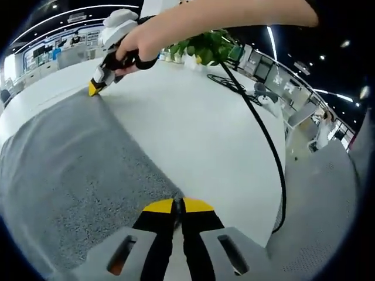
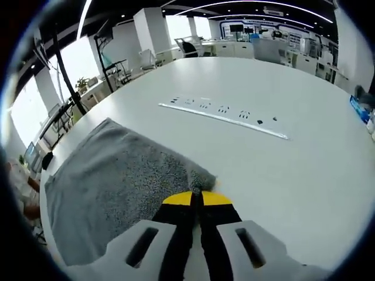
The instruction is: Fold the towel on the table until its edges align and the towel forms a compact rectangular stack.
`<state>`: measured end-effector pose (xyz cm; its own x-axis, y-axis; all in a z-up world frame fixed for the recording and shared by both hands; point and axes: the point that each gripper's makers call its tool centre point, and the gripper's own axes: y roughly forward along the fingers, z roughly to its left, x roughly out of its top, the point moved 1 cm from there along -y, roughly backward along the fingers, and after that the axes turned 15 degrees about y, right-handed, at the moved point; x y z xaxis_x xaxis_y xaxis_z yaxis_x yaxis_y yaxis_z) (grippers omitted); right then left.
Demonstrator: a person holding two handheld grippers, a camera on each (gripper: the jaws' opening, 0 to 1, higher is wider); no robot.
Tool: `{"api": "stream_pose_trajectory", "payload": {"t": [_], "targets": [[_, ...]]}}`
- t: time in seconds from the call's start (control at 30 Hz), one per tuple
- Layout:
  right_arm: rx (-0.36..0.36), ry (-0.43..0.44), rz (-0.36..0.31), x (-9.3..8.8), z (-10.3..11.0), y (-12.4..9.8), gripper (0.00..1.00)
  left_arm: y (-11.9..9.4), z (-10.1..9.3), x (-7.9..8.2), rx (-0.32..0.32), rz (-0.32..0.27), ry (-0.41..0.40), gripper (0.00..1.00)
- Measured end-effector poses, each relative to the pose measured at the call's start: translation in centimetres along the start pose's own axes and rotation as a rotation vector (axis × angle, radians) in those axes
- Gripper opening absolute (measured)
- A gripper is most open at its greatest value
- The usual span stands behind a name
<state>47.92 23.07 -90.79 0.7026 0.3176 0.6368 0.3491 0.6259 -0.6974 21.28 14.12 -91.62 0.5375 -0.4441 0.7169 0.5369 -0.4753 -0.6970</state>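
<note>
A grey towel point(image 1: 70, 175) lies flat on the white table point(image 1: 199, 134). In the left gripper view my left gripper point(image 1: 179, 206) is at the towel's near corner, its yellow-tipped jaws shut on the edge. My right gripper point(image 1: 95, 88), held by a hand point(image 1: 137, 50), pinches the far corner on the same side. In the right gripper view the towel point(image 2: 111, 187) spreads to the left, and my right gripper point(image 2: 196, 197) has its jaws shut on that corner.
A black cable point(image 1: 266, 140) runs across the table to the right of the towel, with a potted plant point(image 1: 205, 47) beyond it. A long white power strip point(image 2: 225, 115) lies further out on the table point(image 2: 293, 170). Desks and chairs stand around.
</note>
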Motion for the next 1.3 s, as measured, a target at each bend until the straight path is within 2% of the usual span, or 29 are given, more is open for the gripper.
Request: {"api": "stream_pose_trajectory", "payload": {"t": [0.33,0.47,0.67,0.87,1.03,1.17,1.3], "targets": [[-0.063,0.010,-0.002,-1.0,-5.1,-3.4,0.01,3.4,-4.1,3.7,-0.088,-0.023,0.057,0.04],[-0.091,0.039,-0.011,-1.5,-7.1,-4.7,0.01,4.4,-5.2,4.5,-0.119,-0.034,0.060,0.04],[-0.109,0.010,-0.006,-1.7,-9.2,-6.5,0.01,5.6,-6.7,5.9,-0.156,-0.043,0.049,0.04],[-0.111,0.016,-0.005,-2.0,-10.7,-7.3,0.01,6.7,-7.9,6.9,-0.172,-0.053,0.059,0.04],[-0.095,0.012,-0.007,-2.1,-10.7,-7.5,0.02,6.9,-8.1,7.1,-0.167,-0.054,0.052,0.04],[-0.095,0.019,-0.031,-1.6,-11.0,-7.8,0.08,6.7,-8.2,7.2,-0.164,-0.063,0.078,0.05],[-0.089,0.043,-0.055,-1.1,-11.4,-8.2,0.12,6.2,-8.0,7.9,-0.134,-0.072,0.101,0.13]]}}
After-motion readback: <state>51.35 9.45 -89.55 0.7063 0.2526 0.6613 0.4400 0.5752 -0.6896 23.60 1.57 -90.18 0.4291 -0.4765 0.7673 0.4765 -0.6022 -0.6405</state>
